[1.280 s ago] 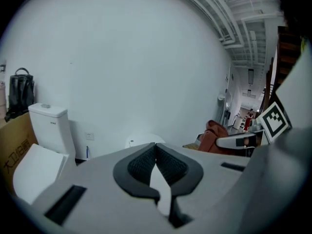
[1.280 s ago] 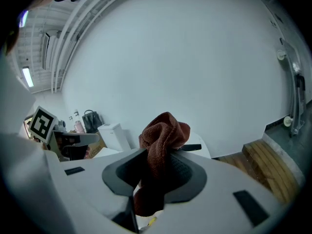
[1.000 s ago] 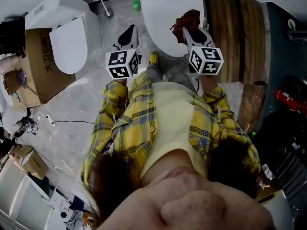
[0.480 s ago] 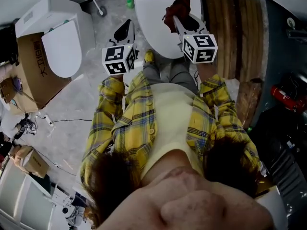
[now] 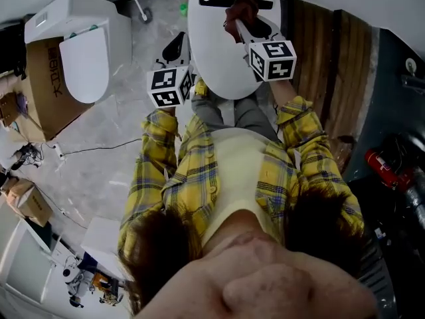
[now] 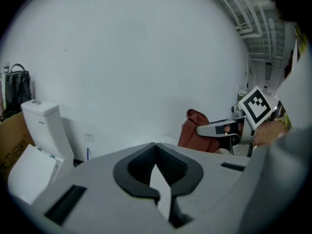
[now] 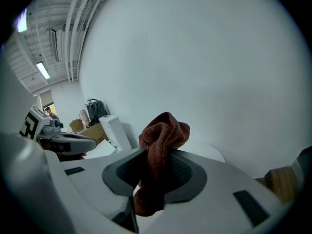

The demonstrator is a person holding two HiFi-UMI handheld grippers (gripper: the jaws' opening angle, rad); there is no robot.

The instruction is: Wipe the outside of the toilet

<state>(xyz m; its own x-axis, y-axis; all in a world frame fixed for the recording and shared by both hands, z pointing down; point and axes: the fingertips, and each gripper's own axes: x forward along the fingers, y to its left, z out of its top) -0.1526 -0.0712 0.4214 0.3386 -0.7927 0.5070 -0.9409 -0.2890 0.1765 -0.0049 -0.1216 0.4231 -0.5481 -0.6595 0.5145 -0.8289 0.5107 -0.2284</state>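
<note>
Jaws of the right gripper (image 5: 243, 25) pinch the cloth (image 5: 242, 5) above the far end of the toilet (image 5: 216, 55); the left gripper (image 5: 176, 45), closed and empty, hangs alongside.

A workshop-like test hall, not a home bathroom, is suggested. One toilet (image 5: 222, 58) and a second toilet (image 5: 83, 45) are stood on one marbled floor (image 5: 106, 178), among a cardboard box (image 5: 41, 95), loose cables (image 5: 99, 148) and wooden planks (image 5: 325, 58). A red fire extinguisher (image 5: 388, 168) is seen aside, and bare ceiling pipes (image 7: 73, 30) with a tube light (image 7: 43, 70) overhead
</note>
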